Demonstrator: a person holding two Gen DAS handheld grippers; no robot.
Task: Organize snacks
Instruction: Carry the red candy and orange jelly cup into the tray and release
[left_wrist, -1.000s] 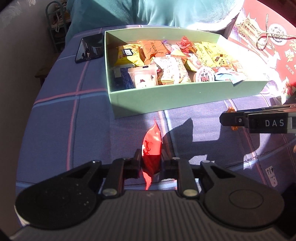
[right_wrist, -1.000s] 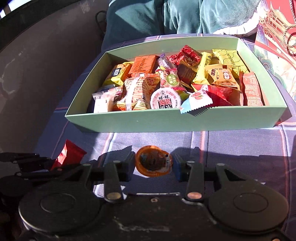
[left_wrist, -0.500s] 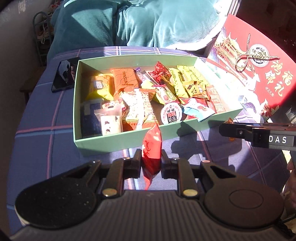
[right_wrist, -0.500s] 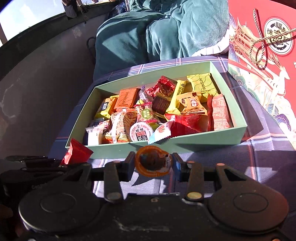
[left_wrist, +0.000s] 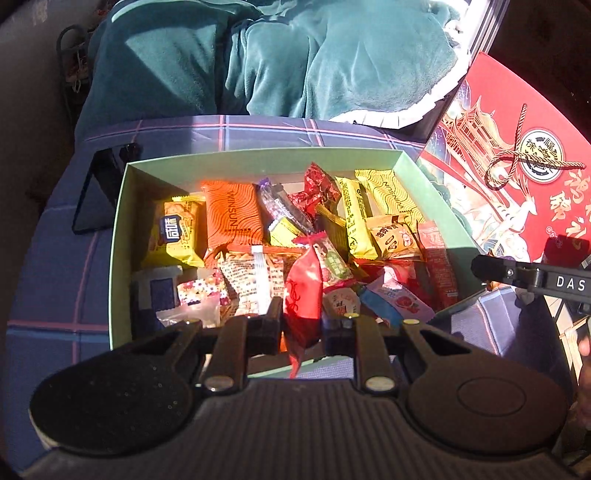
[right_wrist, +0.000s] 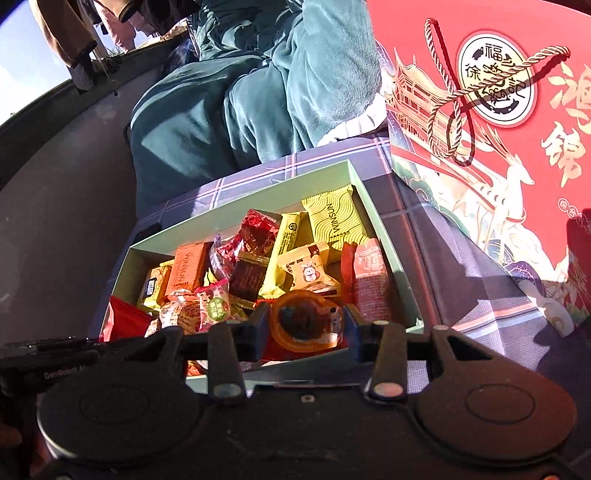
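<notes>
Red packet (left_wrist: 303, 295) pinched in left gripper (left_wrist: 301, 326) above green box (left_wrist: 118, 236)

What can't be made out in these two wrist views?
- Left wrist view: green box near wall, hidden by the left gripper and its red packet.
- Right wrist view: orange round snack label, too dark to read.
- Both views: red gift box cut off by the frame edge.

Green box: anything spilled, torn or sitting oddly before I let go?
Nothing stands out. The snacks lie in a loose jumble inside the green box, none over its rim. The left claw grips a red packet, the right claw an orange-wrapped round snack, both intact above the box.
</notes>
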